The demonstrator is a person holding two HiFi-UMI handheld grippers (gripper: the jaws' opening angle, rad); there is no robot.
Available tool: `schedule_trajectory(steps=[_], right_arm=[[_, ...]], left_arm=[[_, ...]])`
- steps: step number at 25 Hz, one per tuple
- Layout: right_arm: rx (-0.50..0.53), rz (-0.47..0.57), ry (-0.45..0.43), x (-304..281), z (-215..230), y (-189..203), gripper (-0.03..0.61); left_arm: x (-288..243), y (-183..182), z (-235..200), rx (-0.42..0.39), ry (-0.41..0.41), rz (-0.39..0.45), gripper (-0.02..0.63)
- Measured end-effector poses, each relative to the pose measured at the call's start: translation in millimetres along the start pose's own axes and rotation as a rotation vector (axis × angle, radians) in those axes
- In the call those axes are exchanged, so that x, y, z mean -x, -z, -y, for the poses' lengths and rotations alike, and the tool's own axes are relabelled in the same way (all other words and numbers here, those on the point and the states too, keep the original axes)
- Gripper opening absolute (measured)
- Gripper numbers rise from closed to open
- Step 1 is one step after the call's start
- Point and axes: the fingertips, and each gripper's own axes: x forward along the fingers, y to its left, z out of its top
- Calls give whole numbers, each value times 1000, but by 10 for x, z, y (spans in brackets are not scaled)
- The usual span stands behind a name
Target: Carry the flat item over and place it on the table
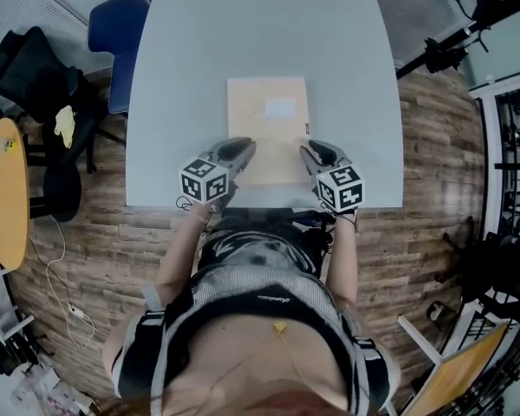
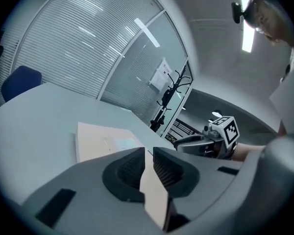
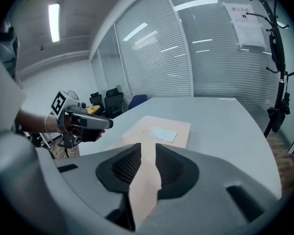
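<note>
Envelope (image 1: 269,120): tan, flat, at the grey table's (image 1: 191,68) near middle, perhaps partly lifted.
Left gripper (image 1: 245,147): jaws clamp its near-left edge.
Right gripper (image 1: 307,152): jaws clamp near-right edge, keeping it level.

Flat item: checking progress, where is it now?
Head view: flat item centred over the grey table, near edge clamped by left gripper and right gripper.

Open room across table (image 1: 347,76); chair (image 1: 117,37) far-left
</note>
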Motion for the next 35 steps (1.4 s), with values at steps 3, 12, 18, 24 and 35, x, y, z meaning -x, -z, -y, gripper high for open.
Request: schedule_trajectory(steps=[3, 12, 18, 24, 35], right_arm=[[27, 18, 4, 54, -78, -112, 58], [6, 96, -52, 140, -346, -434, 9], [16, 193, -72, 271, -528, -740, 5], [29, 333, -85, 499, -687, -1216, 4], [128, 518, -104, 944, -958, -1884, 3]], left_arm=[[2, -68, 89, -18, 23, 13, 34], [-13, -320, 421, -79, 91, 63, 14], [61, -660, 703, -194, 88, 145, 12], [227, -1137, 970, -278, 92, 258, 11], [526, -1762, 1269, -321, 69, 365, 9]])
